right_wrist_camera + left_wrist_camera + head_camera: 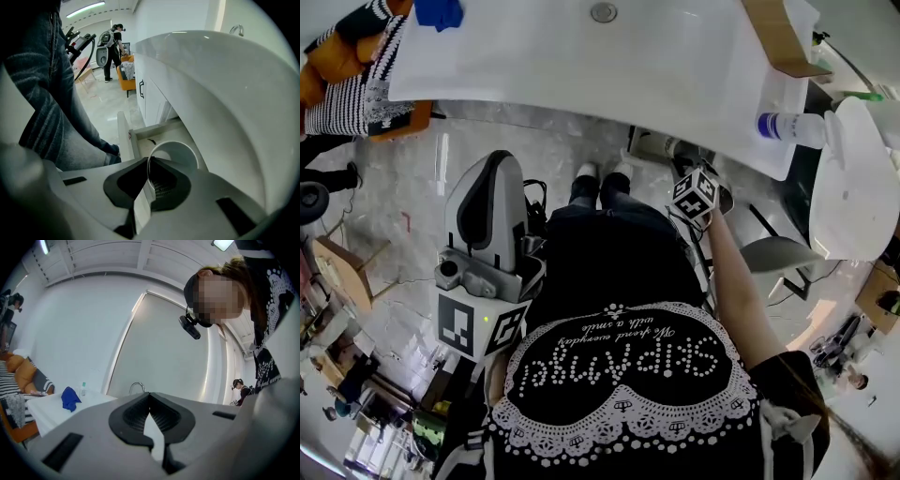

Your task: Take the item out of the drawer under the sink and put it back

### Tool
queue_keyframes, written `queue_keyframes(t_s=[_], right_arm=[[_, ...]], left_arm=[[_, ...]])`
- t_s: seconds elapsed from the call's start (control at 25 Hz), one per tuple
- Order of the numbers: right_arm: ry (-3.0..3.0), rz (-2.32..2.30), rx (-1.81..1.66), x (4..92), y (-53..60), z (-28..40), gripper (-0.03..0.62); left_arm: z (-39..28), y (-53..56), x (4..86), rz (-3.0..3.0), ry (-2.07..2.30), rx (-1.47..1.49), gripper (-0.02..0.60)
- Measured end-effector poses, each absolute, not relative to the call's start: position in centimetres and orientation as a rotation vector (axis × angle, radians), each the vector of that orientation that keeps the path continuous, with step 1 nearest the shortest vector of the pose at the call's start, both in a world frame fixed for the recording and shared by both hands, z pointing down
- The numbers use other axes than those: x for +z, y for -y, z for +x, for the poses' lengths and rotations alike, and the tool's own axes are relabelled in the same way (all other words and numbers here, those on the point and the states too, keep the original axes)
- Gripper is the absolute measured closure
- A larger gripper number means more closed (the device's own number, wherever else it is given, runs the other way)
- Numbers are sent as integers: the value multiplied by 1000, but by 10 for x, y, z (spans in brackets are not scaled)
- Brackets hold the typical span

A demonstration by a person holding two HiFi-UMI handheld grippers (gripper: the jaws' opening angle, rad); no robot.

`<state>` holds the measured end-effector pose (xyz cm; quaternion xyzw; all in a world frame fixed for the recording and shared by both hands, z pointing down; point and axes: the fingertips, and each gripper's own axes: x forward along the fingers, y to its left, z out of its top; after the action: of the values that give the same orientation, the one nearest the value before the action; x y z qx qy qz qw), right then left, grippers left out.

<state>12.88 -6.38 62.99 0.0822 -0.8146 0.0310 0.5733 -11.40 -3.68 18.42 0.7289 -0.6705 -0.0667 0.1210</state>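
Note:
My right gripper (149, 161) points steeply down beneath the white sink (220, 93), shut on the rim of a white round cup (180, 152). The cup hangs over the open drawer (123, 136), whose pale floor shows behind it with a small dark mark. In the head view only the right gripper's marker cube (695, 194) shows, at the sink's front edge; its jaws are hidden there. My left gripper (150, 401) is held level at my left side (495, 169), shut with nothing between its pads.
The sink top (581, 66) carries a blue cloth (439, 11), a cardboard box (780, 37) and a bottle (787, 125). A faucet (136, 386) stands before a mirror. My jeans-clad legs (56, 98) stand left of the drawer. White cabinets (150, 93) run beyond it.

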Motion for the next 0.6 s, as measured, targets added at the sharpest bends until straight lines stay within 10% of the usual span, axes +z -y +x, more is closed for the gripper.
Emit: queue_keyframes(t_s=[0.6], right_arm=[[1868, 158, 85, 659, 71, 128, 569]], left_arm=[[-112, 44, 191, 2101, 1969, -152, 577]])
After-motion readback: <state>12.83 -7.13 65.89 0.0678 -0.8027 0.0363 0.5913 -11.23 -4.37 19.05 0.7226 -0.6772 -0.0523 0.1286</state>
